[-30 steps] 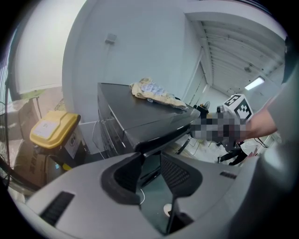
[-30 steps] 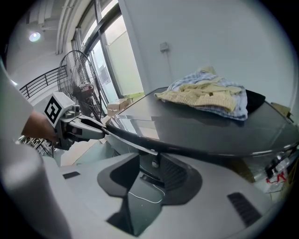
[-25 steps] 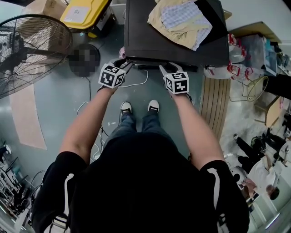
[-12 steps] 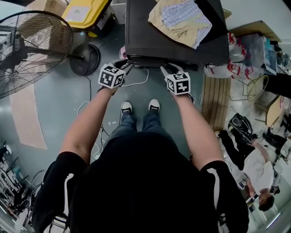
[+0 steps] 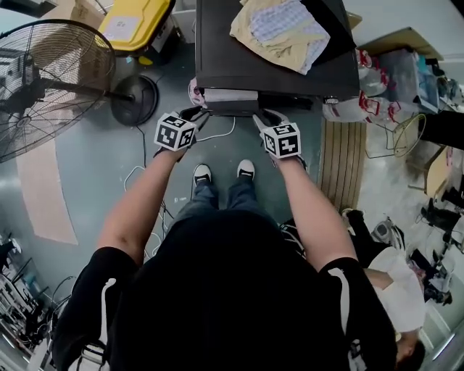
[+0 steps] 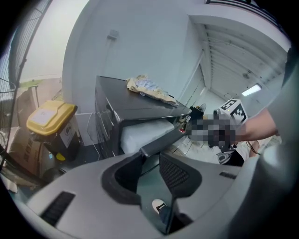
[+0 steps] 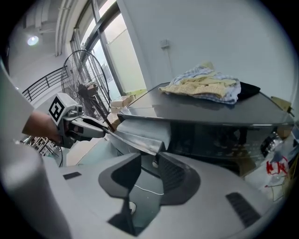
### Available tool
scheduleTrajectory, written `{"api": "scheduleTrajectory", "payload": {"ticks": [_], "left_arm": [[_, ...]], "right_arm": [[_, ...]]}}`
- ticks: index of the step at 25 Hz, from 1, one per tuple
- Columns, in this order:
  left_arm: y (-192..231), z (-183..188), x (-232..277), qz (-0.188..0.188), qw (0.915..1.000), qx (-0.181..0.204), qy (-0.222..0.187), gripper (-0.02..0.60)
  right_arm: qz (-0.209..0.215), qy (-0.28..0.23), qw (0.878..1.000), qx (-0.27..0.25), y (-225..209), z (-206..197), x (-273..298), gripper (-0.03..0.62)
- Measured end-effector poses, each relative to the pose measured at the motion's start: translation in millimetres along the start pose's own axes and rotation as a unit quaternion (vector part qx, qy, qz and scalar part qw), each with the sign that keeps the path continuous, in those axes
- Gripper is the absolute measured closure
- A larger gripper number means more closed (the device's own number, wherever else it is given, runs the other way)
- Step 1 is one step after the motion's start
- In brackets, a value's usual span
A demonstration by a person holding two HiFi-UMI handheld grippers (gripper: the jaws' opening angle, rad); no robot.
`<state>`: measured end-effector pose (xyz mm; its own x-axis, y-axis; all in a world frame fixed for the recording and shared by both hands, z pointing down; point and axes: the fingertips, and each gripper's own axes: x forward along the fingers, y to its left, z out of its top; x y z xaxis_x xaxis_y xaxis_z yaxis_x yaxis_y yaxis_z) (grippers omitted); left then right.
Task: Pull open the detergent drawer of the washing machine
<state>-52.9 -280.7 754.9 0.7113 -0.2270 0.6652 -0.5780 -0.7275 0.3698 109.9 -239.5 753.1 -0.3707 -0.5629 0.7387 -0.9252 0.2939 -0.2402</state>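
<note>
Two bare forearms reach forward and down, side by side, toward the washing machine (image 5: 254, 61). Left tongs (image 5: 197, 113) clench the left end of the detergent drawer (image 5: 228, 95) front. Right tongs (image 5: 262, 116), whose jaws have just been closing, clench its right end. The drawer stands partly out under the machine's top. Crumpled cloths (image 5: 283, 29) lie on top. Leftward stand a fan (image 5: 51, 80) and a yellow bin (image 5: 134, 22).

The head view looks steeply down over the person's shoulders onto the top of the washing machine (image 5: 239, 65). The left gripper view sits low and close at its front left corner, facing right. The right gripper view mirrors it from the front right corner. I see the detergent drawer (image 5: 228, 96) and cloth pile (image 5: 279, 29) in all three.
</note>
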Motion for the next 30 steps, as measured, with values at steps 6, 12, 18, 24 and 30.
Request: {"api": "scheduleTrajectory", "payload": {"ticks": [6, 12, 18, 24, 30], "left_arm": [[-15, -16, -7, -0.009, 0.9999, -0.004, 0.006, 0.459], [-30, -31, -16, -0.017, 0.9997, -0.012, 0.013, 0.459], [-44, -46, -25, -0.028, 0.9992, -0.016, 0.025, 0.459], [-57, -61, -33, -0.041, 0.9984, -0.024, 0.030, 0.459], [-71, -76, -39, -0.049, 0.9976, -0.032, 0.037, 0.459]], "right_arm": [[0.006, 0.004, 1.000, 0.006, 9, -18, -11, 0.482], [0.012, 0.008, 1.000, 0.009, 19, -35, -24, 0.484], [0.015, 0.011, 1.000, 0.015, 30, -50, -36, 0.484], [0.020, 0.019, 1.000, 0.011, 41, -66, -48, 0.485], [0.026, 0.028, 0.999, 0.012, 49, -82, -58, 0.487]]}}
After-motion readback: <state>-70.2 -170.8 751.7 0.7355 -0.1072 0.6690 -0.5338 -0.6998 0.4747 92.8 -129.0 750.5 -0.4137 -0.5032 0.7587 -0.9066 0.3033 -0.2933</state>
